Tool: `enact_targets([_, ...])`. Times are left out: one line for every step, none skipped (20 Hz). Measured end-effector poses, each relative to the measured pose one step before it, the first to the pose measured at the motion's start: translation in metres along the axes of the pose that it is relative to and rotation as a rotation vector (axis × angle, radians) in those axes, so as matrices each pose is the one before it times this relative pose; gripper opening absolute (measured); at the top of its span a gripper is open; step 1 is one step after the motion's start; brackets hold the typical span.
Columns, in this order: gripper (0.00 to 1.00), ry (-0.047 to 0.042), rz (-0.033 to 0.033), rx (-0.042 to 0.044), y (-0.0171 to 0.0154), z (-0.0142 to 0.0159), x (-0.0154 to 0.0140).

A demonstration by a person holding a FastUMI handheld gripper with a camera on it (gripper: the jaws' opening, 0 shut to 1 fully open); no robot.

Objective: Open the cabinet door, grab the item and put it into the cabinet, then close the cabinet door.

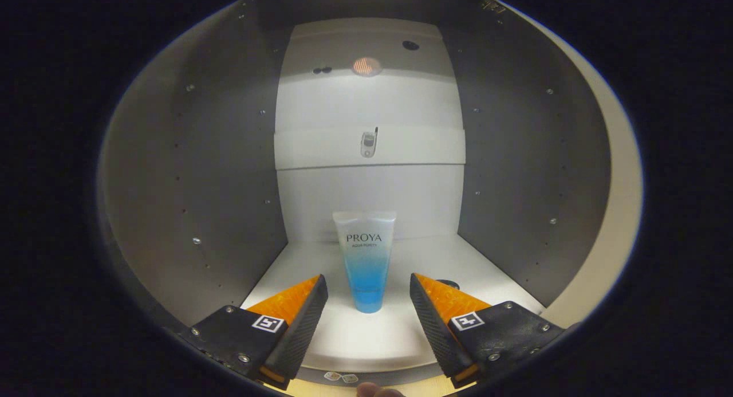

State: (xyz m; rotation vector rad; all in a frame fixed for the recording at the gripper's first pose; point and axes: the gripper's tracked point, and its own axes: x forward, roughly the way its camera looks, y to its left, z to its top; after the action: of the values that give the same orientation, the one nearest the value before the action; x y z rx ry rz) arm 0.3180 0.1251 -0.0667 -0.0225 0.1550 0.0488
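Note:
A translucent tube (365, 260) with a blue lower half stands upright, cap down, on the white floor of the cabinet (395, 334). It sits a little beyond my fingertips, in line with the gap between them. My gripper (368, 285) is open, with its orange-and-black fingers (298, 322) apart and touching nothing. The cabinet is open toward me, with grey side walls (200, 173) and a white back panel (369, 99).
A white rail (320, 149) with a small metal fitting (369, 143) crosses the back wall above the tube. A dark round hole cover (448, 283) lies on the cabinet floor just beyond the right finger. The cabinet's pale front edge (621, 202) curves along the right side.

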Motion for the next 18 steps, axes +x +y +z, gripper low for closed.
enact_targets([0.90, 0.00034, 0.00357, -0.00501, 0.00016, 0.00067, -0.01124])
enact_targets([0.90, 0.00616, 0.00083, -0.00497, -0.00010, -0.00160, -0.01232])
enact_targets([0.90, -0.00298, 0.01265, 0.00578, 0.00293, 0.00084, -0.01292])
enact_targets([0.91, -0.01004, 0.01099, 0.01234, 0.00216, 0.00189, -0.01490])
enact_targets([0.91, -0.01095, 0.00449, 0.00664, -0.00058, 0.00165, -0.01376])
enact_targets([0.91, -0.00587, 0.00694, -0.00050, 0.00046, 0.00093, -0.01530])
enact_targets([0.91, -0.00724, 0.00714, -0.00444, 0.00133, 0.00029, -0.01619])
enact_targets([0.92, -0.01144, 0.00617, -0.01106, 0.00095, 0.00148, -0.01540])
enact_targets([0.92, -0.01818, 0.00438, -0.01277, 0.00049, 0.00271, -0.01632])
enact_targets([0.93, -0.01910, 0.00495, -0.01763, 0.00125, 0.00151, -0.01574])
enact_targets([0.93, -0.01869, 0.00258, -0.01811, 0.00083, 0.00254, -0.01755])
enact_targets([0.93, -0.00834, 0.00287, -0.01500, 0.00120, -0.00107, -0.01724])
enact_targets([0.93, 0.00425, 0.00670, -0.00716, 0.00193, -0.00251, -0.01944])
enact_targets([0.93, -0.00398, 0.01194, 0.00401, 0.00334, -0.00134, -0.02027])
enact_targets([0.93, -0.00710, 0.00380, 0.00890, 0.00233, 0.00001, -0.02021])
enact_targets([0.93, -0.00609, 0.00124, 0.01141, -0.00047, -0.00041, -0.01812])
enact_targets([0.93, -0.00116, 0.00288, 0.01396, 0.00123, -0.00146, -0.01857])
enact_targets([0.93, 0.00196, 0.00619, 0.01380, 0.00172, -0.00189, -0.01525])
